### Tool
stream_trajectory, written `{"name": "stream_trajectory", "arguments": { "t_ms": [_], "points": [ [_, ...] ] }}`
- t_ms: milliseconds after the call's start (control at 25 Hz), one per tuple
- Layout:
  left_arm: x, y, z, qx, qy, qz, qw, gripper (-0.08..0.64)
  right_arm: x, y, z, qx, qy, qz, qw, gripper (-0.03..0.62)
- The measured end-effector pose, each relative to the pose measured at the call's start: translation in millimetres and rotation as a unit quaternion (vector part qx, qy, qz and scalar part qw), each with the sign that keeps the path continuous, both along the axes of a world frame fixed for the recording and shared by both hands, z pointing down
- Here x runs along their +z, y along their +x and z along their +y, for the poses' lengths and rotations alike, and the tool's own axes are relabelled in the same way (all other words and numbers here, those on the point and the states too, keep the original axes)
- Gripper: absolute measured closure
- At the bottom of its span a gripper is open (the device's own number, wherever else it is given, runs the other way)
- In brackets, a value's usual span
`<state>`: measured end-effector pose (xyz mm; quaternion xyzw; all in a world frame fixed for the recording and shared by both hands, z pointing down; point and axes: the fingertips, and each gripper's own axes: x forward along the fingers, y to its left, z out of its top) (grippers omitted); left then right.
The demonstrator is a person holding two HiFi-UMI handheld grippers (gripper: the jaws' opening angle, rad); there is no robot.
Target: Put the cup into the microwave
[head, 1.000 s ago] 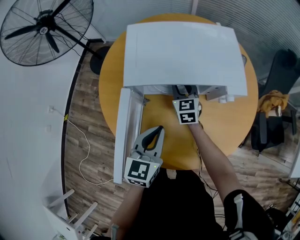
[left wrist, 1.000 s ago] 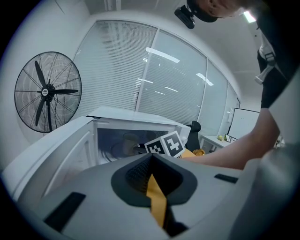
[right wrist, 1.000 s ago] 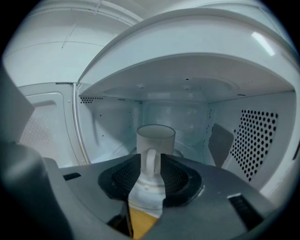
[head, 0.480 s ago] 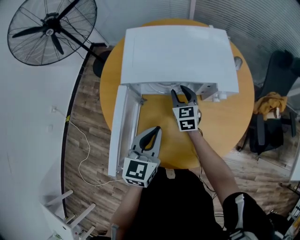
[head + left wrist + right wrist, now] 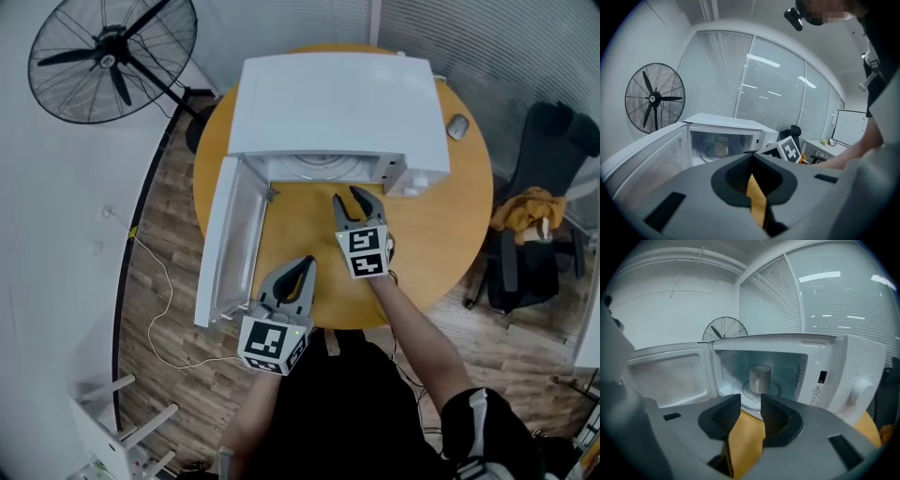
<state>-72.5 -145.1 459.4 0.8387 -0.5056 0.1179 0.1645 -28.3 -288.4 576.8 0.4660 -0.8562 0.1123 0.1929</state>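
Note:
A white microwave stands on the round orange table, its door swung open to the left. A grey cup stands upright on the turntable inside; in the left gripper view the cup shows through the opening. From the head view the microwave's top hides it. My right gripper hovers over the table just outside the opening, apart from the cup. Its jaws are closing with nothing between them. My left gripper sits nearer the table's front edge, shut and empty.
A standing fan is on the floor at the far left. A small grey object lies on the table to the right of the microwave. An office chair with a yellow cloth stands right of the table.
My right gripper has drawn back out of the microwave's opening toward the person, leaving the cup inside. My left gripper has also pulled back a little.

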Motion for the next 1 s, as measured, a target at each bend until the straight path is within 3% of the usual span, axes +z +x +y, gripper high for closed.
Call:
{"name": "stream_trajectory", "arguments": {
  "t_ms": [480, 1000],
  "points": [
    [1, 6, 26, -0.012, -0.005, -0.003, 0.9999, 0.566, -21, 23, 45, -0.017, 0.002, -0.017, 1.0, 0.541],
    [-13, -1, 50, 0.041, 0.01, -0.001, 0.9991, 0.566, -67, 29, 112, 0.008, 0.015, -0.028, 0.999, 0.578]
  ]
}}
